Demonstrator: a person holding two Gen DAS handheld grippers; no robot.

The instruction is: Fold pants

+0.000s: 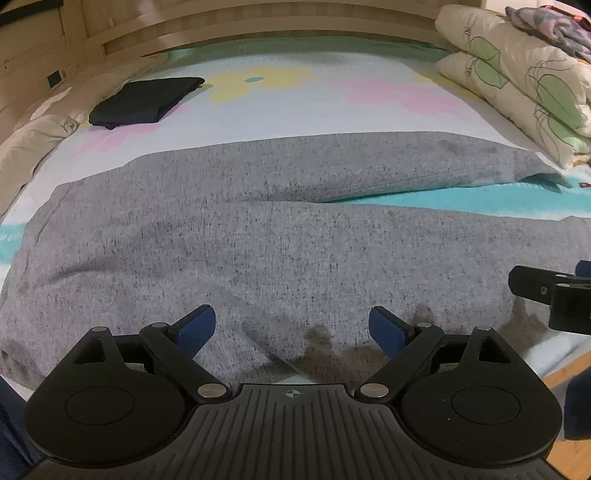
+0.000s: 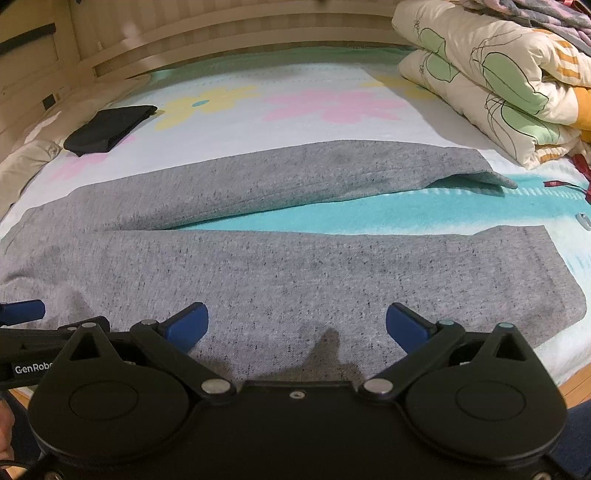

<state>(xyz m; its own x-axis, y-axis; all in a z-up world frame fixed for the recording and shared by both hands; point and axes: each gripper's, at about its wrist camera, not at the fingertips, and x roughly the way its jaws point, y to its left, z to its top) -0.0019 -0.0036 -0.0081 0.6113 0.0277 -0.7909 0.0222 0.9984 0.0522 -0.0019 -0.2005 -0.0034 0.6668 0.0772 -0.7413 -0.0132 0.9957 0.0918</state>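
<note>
Flower-print bed sheet (image 2: 314,99), slatted wooden headboard (image 2: 221,33), folded quilt (image 2: 498,85), wood floor (image 1: 569,376)

Left hand-held gripper (image 1: 292,326) fingers spread wide, nothing between; right hand-held gripper (image 2: 297,326) likewise, just beside

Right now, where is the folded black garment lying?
The folded black garment lies on the flowered sheet at far left in both views, beyond the spread grey pants, beside the cream bedding along the bed's left edge.
</note>
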